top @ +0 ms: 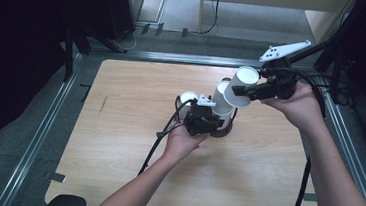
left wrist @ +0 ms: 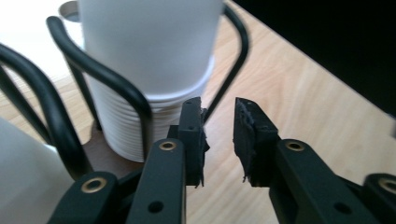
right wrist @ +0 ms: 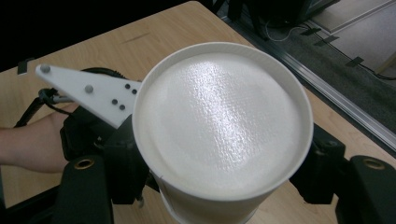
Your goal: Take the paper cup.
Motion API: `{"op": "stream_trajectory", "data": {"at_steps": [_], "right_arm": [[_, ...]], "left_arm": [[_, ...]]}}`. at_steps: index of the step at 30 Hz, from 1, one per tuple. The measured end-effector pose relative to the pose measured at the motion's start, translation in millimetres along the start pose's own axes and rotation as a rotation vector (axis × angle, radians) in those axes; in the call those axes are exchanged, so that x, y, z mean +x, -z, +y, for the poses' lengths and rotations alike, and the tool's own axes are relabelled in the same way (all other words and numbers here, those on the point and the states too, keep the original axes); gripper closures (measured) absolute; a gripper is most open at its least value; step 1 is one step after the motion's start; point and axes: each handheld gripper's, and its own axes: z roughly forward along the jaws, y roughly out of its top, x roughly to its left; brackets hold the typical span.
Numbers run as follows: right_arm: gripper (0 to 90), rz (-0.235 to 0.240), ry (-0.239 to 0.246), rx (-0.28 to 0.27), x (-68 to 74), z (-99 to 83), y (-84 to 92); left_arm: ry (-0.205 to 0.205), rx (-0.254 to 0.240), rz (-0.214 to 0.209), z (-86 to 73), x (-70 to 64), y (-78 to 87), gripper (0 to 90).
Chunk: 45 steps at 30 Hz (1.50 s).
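Note:
A black wire cup holder on a round wooden base stands mid-table with a stack of white paper cups in it. My left gripper sits low beside the stack, against the holder's wire. Its jaws stand a little apart, and only bare table shows in the gap. Up and to the right, my right gripper is shut on a single white paper cup. That cup is tilted, with its flat bottom towards the camera.
Another white cup stands at the holder's left side. The wooden table has a metal-railed edge. Cables trail from both grippers towards the near edge. Dark stands and floor lie beyond the far edge.

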Motion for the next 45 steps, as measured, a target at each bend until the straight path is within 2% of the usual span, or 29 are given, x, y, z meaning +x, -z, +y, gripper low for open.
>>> {"op": "stream_trajectory", "data": {"at_steps": [3, 5, 7, 8, 9, 10, 12, 13, 15, 16, 17, 18, 19, 22, 28, 32, 34, 37, 45], "right_arm": [[31.3, 0.015, 0.006, -0.001, 4.1, -5.6, 4.1], [31.3, 0.025, 0.005, -0.003, 6.7, -9.8, 6.2], [31.3, 0.031, 0.002, 0.000, 9.4, -13.8, 7.0], [31.3, 0.034, 0.007, 0.003, 10.5, -15.8, 7.1], [31.3, 0.037, 0.009, 0.004, 12.1, -17.9, 7.0], [31.2, 0.040, 0.011, 0.005, 13.4, -20.0, 6.9], [31.2, 0.047, 0.013, 0.002, 15.8, -24.1, 6.4], [31.2, 0.052, 0.013, 0.000, 17.1, -26.7, 6.1], [31.2, 0.052, 0.012, -0.001, 18.0, -28.3, 5.8], [31.2, 0.058, 0.016, -0.003, 20.6, -33.1, 4.5], [31.2, 0.058, 0.016, -0.003, 20.6, -33.1, 4.5], [31.2, 0.064, 0.020, -0.007, 22.9, -36.9, 2.7], [31.2, 0.068, 0.024, -0.007, 24.5, -39.0, 1.5], [31.2, 0.081, 0.029, -0.004, 28.7, -44.8, -1.9], [31.2, 0.113, 0.035, -0.012, 35.7, -56.8, -8.4], [31.3, 0.132, 0.047, -0.021, 40.1, -64.3, -14.5], [31.3, 0.142, 0.048, -0.026, 42.6, -68.3, -19.1], [31.3, 0.163, 0.049, -0.027, 47.0, -75.8, -28.8], [31.3, 0.219, 0.055, -0.005, 59.8, -95.5, -57.7]], "left_arm": [[-0.030, -0.001, -0.023, -0.6, -1.8, 7.3, 69.7], [-0.035, 0.003, -0.038, -1.5, -1.7, 12.6, 68.3], [-0.032, -0.007, -0.093, -2.9, -0.2, 18.7, 66.3], [-0.032, -0.007, -0.093, -2.9, -0.2, 18.7, 65.9], [-0.034, -0.007, -0.131, -5.0, 0.8, 24.9, 65.7], [-0.034, -0.007, -0.131, -5.0, 0.8, 24.9, 65.4], [-0.090, 0.023, -0.123, -8.4, 0.1, 34.1, 64.7], [-0.104, 0.030, -0.126, -9.2, 0.5, 36.5, 64.0], [-0.118, 0.037, -0.126, -10.4, 1.0, 39.8, 63.7], [-0.127, 0.042, -0.140, -13.3, 2.9, 46.2, 62.6], [-0.127, 0.042, -0.140, -13.3, 2.9, 46.2, 62.1], [-0.119, 0.040, -0.171, -16.7, 6.1, 52.5, 61.7], [-0.121, 0.041, -0.184, -18.4, 7.9, 55.2, 61.6], [-0.135, 0.052, -0.197, -22.4, 12.2, 63.1, 60.0], [-0.132, 0.074, -0.235, -27.7, 18.6, 72.8, 57.0], [-0.193, 0.080, -0.238, -36.4, 22.2, 79.8, 52.1], [-0.204, 0.073, -0.240, -39.9, 24.9, 82.2, 49.3], [-0.210, 0.063, -0.254, -44.7, 31.1, 86.1, 44.4], [-0.183, 0.063, -0.307, -53.9, 46.9, 92.5, 36.0]]}}
